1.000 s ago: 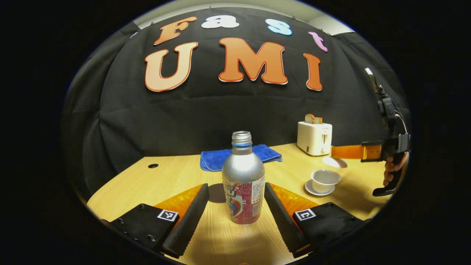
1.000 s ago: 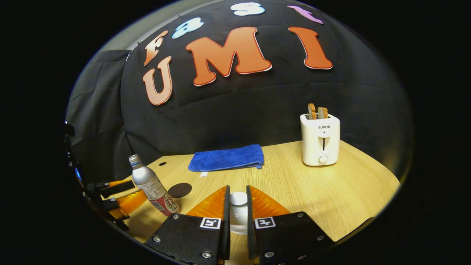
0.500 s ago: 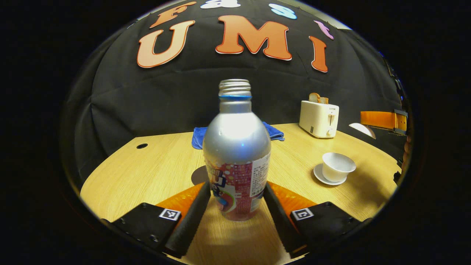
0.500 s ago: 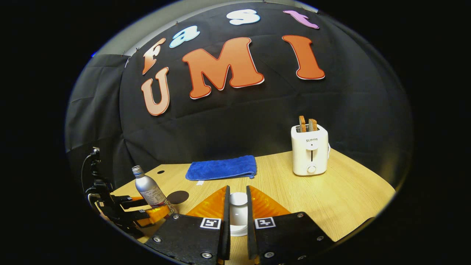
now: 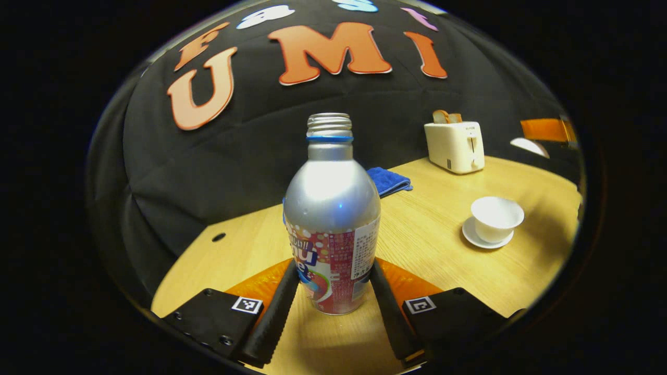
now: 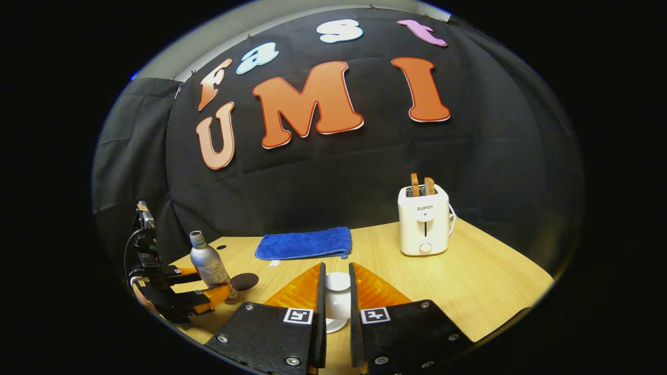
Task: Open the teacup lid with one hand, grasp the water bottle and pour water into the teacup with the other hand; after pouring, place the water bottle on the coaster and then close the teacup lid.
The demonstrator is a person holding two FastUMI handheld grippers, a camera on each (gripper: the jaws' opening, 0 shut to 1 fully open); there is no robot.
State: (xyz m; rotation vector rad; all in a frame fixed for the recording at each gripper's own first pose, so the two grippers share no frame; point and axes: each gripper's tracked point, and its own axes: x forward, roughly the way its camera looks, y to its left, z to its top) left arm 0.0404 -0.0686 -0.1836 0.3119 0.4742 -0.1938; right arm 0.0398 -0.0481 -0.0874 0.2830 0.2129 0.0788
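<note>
The open teacup [image 5: 496, 219] sits on its white saucer [image 5: 487, 240] on the wooden table [image 5: 443, 219], lid off, to the right in the left gripper view. The teacup lid [image 6: 337, 299] is clamped between the right gripper [image 6: 337, 312] fingers, which are closed nearly together on it; in the left gripper view a white edge of the lid [image 5: 529, 147] shows at the far right, above and beyond the cup.

The uncapped silver water bottle [image 5: 332, 219] stands upright between the fingers of the left gripper [image 5: 332, 307], both pressing its labelled lower body. In the right gripper view the same bottle [image 6: 207, 263] and left gripper [image 6: 200, 291] appear far left, with the dark round coaster [image 6: 245, 281] just beside them on the table.

Farther back lie a folded blue towel [image 6: 305, 244] and a white toaster [image 6: 423, 226] holding two slices of toast [image 6: 421, 186].
</note>
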